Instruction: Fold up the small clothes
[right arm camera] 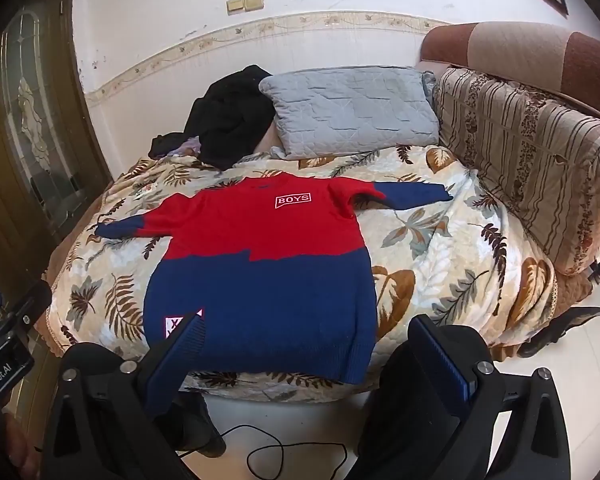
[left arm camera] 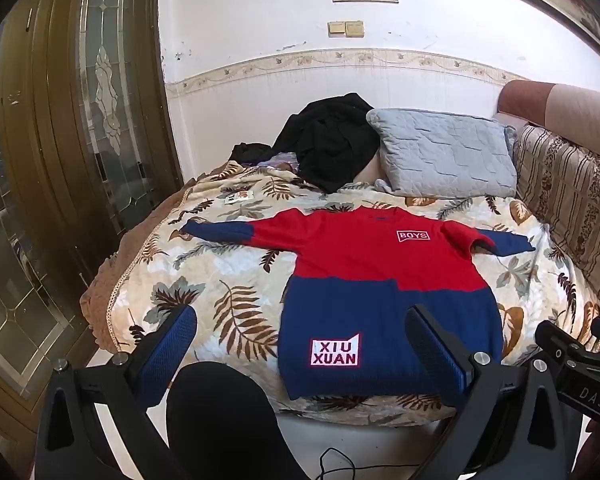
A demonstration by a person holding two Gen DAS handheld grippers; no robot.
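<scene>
A small red and navy sweater [left arm camera: 372,280] lies flat, front up, on a leaf-print blanket [left arm camera: 204,280], sleeves spread to both sides. It has a white "BOYS" patch on the chest and an "XIU XUAN" patch near the hem. In the right wrist view the sweater [right arm camera: 260,264] lies the same way. My left gripper [left arm camera: 300,340] is open and empty, held above the hem at the near edge of the bed. My right gripper [right arm camera: 304,344] is open and empty, also over the hem. The right gripper also shows at the right edge of the left wrist view [left arm camera: 580,352].
A grey quilted pillow [left arm camera: 444,156] and a black garment pile [left arm camera: 332,140] lie at the far end. A striped sofa back [right arm camera: 532,160] runs along the right. A glass-panelled door [left arm camera: 60,160] stands left. A black cable [right arm camera: 292,452] lies on the floor below.
</scene>
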